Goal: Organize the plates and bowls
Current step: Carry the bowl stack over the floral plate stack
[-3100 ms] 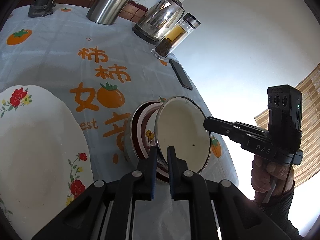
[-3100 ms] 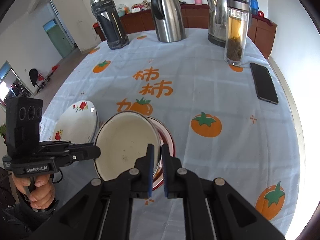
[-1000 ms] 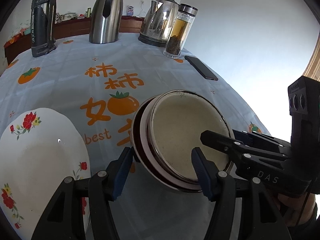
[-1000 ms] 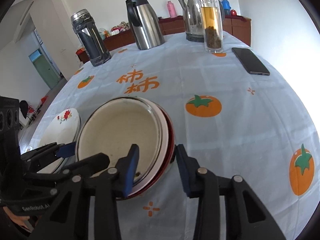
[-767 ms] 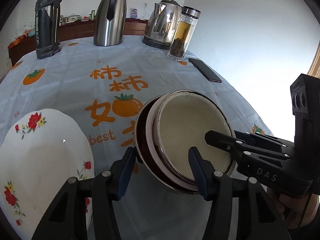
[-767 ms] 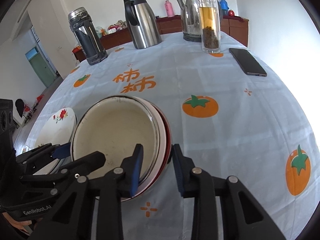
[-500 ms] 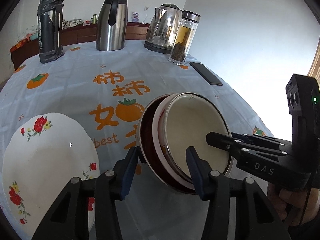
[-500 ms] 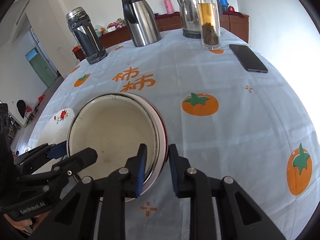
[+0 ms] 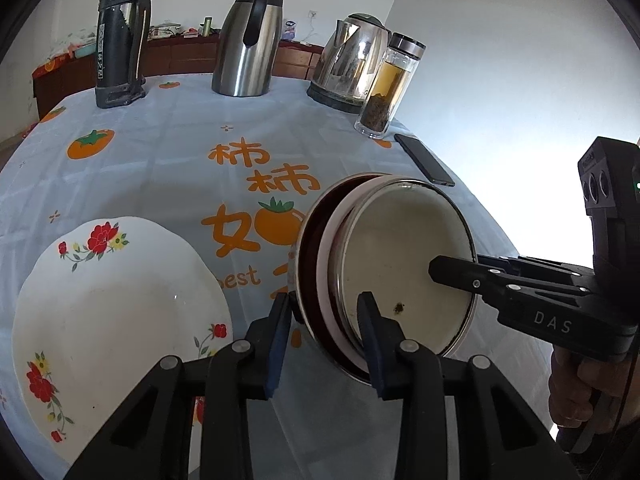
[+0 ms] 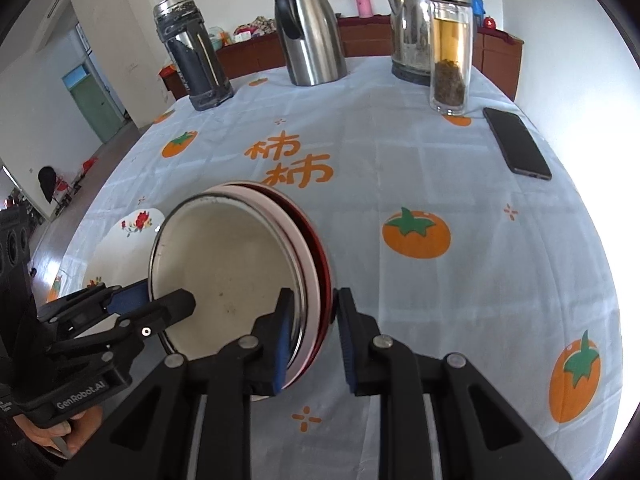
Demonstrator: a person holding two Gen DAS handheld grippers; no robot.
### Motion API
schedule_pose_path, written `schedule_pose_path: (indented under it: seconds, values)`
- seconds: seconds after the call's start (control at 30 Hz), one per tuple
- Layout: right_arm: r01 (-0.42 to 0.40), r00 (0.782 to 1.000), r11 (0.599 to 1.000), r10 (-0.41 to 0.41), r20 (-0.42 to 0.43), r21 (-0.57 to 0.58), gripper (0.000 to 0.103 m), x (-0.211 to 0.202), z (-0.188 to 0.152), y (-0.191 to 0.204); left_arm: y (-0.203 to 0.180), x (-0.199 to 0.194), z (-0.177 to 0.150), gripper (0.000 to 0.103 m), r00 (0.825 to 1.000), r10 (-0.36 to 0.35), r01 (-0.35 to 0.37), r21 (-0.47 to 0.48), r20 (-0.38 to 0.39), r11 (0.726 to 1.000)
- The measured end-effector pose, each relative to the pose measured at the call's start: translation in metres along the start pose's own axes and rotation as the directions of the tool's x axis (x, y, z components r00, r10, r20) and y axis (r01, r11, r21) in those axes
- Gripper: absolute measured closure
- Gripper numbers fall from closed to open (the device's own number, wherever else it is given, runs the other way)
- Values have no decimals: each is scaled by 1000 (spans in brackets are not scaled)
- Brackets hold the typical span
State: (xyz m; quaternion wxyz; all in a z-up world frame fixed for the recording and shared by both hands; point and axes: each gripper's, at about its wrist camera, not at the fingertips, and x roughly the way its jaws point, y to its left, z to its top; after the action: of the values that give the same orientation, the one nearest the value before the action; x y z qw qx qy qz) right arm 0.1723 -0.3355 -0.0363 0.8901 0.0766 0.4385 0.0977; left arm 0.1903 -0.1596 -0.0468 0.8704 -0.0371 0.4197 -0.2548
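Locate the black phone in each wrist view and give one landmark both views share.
Left wrist view: the phone lies right of centre in the upper half, near the table edge, just below the glass tea bottle.
Right wrist view: the phone lies at upper right, right of and below the same bottle.
Shared landmark: the glass tea bottle.

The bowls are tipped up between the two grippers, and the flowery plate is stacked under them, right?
Not quite. The flowery plate lies flat on the tablecloth beside the tipped bowls, not under them. The left wrist view shows it.
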Motion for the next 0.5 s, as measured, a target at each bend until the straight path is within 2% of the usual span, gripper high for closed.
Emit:
schedule_pose_path:
  seconds: [0.5]
  values:
    - [-19, 1000, 997, 20, 2, -81, 83, -5, 15, 41, 27, -36, 10, 68, 995, 23, -16, -76, 95, 997]
